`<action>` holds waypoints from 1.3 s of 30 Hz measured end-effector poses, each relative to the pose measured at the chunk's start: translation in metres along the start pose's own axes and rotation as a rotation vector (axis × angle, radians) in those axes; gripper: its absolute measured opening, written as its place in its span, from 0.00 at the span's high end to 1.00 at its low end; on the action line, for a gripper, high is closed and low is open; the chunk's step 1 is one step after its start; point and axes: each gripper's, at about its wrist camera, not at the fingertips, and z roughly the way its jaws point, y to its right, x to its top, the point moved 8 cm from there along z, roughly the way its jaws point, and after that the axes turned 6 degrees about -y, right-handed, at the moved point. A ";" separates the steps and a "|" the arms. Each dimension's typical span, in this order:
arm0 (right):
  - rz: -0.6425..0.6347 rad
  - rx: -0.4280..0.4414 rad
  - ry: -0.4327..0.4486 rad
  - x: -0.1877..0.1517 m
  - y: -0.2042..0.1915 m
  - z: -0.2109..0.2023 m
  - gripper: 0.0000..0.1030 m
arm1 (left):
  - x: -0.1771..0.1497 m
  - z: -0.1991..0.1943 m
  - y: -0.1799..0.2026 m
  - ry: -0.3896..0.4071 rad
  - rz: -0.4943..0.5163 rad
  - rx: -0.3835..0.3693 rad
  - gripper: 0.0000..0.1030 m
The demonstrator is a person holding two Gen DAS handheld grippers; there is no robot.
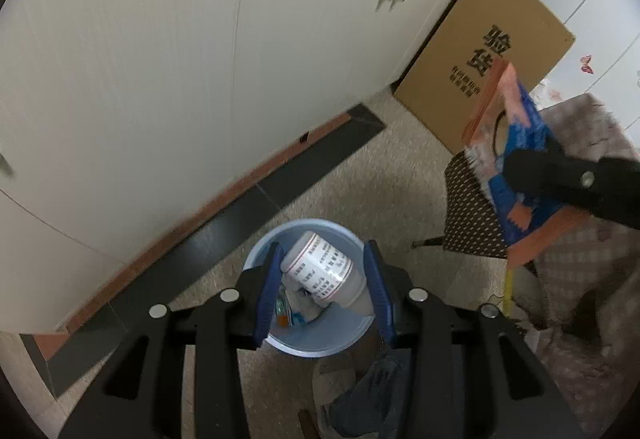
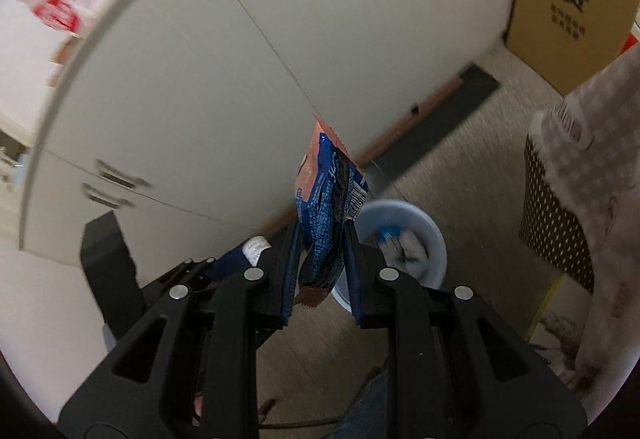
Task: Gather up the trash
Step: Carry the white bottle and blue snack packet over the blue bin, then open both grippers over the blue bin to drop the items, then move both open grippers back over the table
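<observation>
The right gripper (image 2: 320, 263) has its blue-padded fingers (image 2: 291, 267) pinched narrow on a crinkled blue and orange plastic snack wrapper (image 2: 326, 199), gripping it low so that most of the packet stands up past the fingertips; in the left wrist view the same wrapper (image 1: 516, 143) is up in the air, off to the side of the bin and well apart from it. The left gripper (image 1: 324, 287) hovers directly above a round pale blue plastic waste bin (image 1: 304, 349) standing on the speckled floor (image 1: 360, 179), its fingers spread wide and holding nothing. Between them, down inside the bin, a white plastic bottle with a red-lined printed label (image 1: 320, 271) lies on its side over some crumpled scraps. The step in hand looks like carrying the wrapper over to that bin (image 2: 434, 239) and dropping it in. To do it well, the right gripper should travel until the wrapper's hanging lower end is over the middle of the opening, not the rim, and come down close before letting go, since such a light film will probably flutter sideways if released from high up. The left gripper sits over the opening, so it should probably pull aside first to avoid a clash. Close by stand a white cabinet (image 1: 160, 59) and a leaning brown cardboard box (image 1: 492, 51), neither in the way.
</observation>
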 end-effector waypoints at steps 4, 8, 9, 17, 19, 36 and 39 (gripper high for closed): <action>0.040 -0.041 -0.078 -0.004 0.014 0.037 0.79 | -0.004 0.029 -0.009 -0.054 -0.011 -0.013 0.61; 0.112 -0.055 -0.142 -0.008 0.034 0.069 0.79 | -0.009 0.053 -0.008 -0.105 -0.013 -0.035 0.61; 0.128 -0.060 -0.151 -0.009 0.039 0.075 0.79 | -0.010 0.058 -0.006 -0.117 -0.007 -0.045 0.60; 0.191 -0.057 -0.188 -0.017 0.051 0.093 0.21 | -0.018 0.087 -0.011 -0.214 -0.032 -0.042 0.19; 0.187 -0.070 -0.184 -0.017 0.050 0.092 0.13 | -0.018 0.085 -0.016 -0.208 -0.038 -0.024 0.18; 0.031 -0.029 -0.039 0.003 0.009 0.001 0.06 | -0.006 0.001 -0.037 -0.051 -0.120 0.036 0.17; -0.002 -0.012 0.045 0.013 -0.002 -0.037 0.06 | 0.000 -0.021 -0.029 -0.007 -0.117 0.034 0.17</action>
